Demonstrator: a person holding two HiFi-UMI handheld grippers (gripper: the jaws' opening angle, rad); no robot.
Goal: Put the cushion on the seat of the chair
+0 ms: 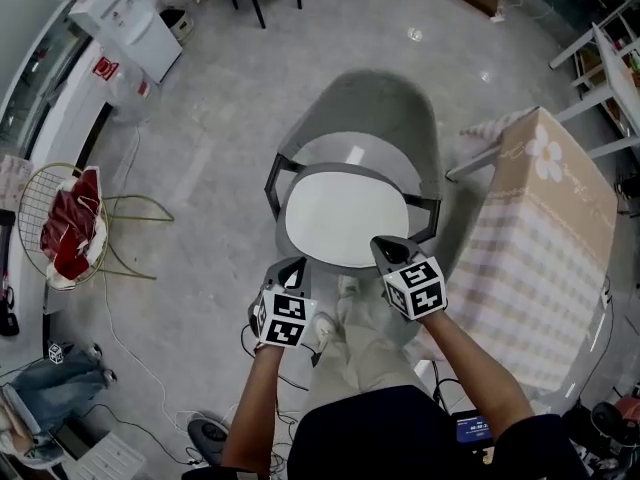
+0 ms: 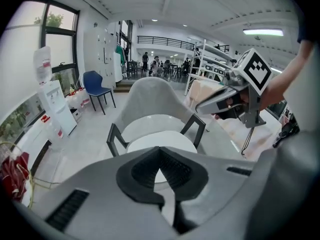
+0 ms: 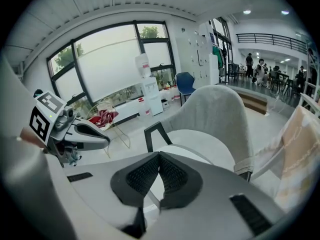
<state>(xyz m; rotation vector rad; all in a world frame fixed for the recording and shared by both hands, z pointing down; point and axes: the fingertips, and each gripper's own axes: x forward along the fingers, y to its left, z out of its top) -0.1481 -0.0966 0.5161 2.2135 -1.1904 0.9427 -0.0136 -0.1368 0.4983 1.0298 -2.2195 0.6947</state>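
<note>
Wire basket (image 1: 33,194) holds red cloth (image 1: 66,233); white water dispenser (image 3: 150,97) by window; blue chair (image 2: 94,84) beyond.

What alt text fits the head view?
Seen from above, a white round cushion lies on the seat of a grey armchair. The left gripper and right gripper, both shut and empty, hover near its front edge.
</note>
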